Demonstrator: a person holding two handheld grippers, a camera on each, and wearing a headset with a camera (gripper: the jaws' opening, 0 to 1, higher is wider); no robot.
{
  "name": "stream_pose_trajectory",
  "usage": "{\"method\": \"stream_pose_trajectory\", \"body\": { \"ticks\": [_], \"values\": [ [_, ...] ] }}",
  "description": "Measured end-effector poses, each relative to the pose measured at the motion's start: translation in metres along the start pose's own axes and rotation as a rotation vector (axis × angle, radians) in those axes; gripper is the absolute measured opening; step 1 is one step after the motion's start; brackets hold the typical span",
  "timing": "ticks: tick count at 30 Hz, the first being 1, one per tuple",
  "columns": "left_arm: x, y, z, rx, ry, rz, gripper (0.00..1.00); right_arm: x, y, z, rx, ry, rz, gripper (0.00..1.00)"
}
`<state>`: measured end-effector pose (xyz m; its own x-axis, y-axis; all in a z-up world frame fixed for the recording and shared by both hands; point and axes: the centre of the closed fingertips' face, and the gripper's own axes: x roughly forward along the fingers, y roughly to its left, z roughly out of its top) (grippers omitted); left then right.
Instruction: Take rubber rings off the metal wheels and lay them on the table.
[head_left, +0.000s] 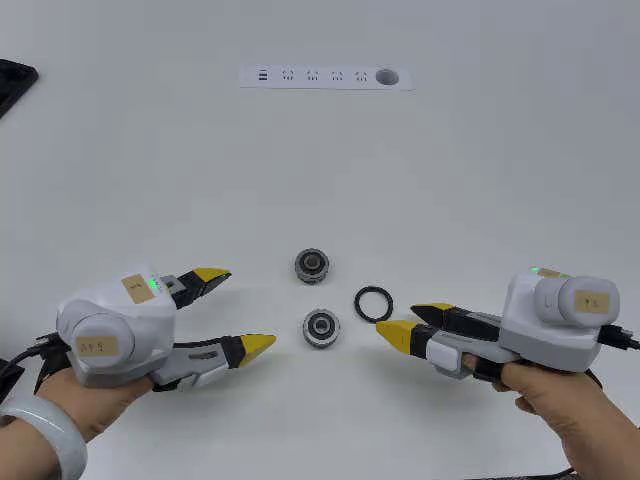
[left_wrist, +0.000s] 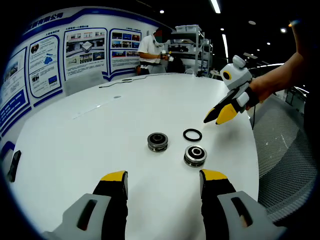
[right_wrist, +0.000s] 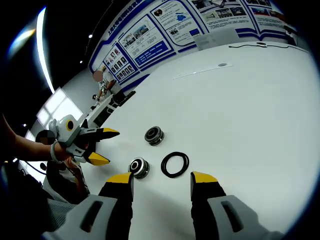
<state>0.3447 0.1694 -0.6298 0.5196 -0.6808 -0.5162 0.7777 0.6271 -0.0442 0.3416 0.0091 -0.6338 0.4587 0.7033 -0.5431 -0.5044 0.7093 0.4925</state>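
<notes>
White table (head_left: 480, 180), blue wall posters (left_wrist: 85, 47), ceiling lights (left_wrist: 216, 6)

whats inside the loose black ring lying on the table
Only bare white table shows through the rubber ring, which lies flat beside the near metal wheel, not touching it. Nothing covers its opening.

Head view looks down; opposed gripper views share the metal wheels (head_left: 321, 327).

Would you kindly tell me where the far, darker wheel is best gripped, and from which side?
Probably across its round outer rim, coming down from above: the far wheel lies flat on the table, hub up, so its sides are free all round. The open left gripper looks well placed.
</notes>
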Motion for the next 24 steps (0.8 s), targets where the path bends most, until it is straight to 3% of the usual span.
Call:
{"method": "stream_pose_trajectory", "body": {
  "ticks": [10,24],
  "values": [
    [-0.016,-0.008,-0.003,-0.023,-0.010,0.021,0.63,-0.010,0.004,-0.011,-0.163,0.049,-0.023,0.61],
    [-0.045,-0.023,-0.015,-0.060,-0.008,0.040,0.72,-0.021,0.014,-0.023,-0.339,0.061,-0.045,0.76]
  ]
}}
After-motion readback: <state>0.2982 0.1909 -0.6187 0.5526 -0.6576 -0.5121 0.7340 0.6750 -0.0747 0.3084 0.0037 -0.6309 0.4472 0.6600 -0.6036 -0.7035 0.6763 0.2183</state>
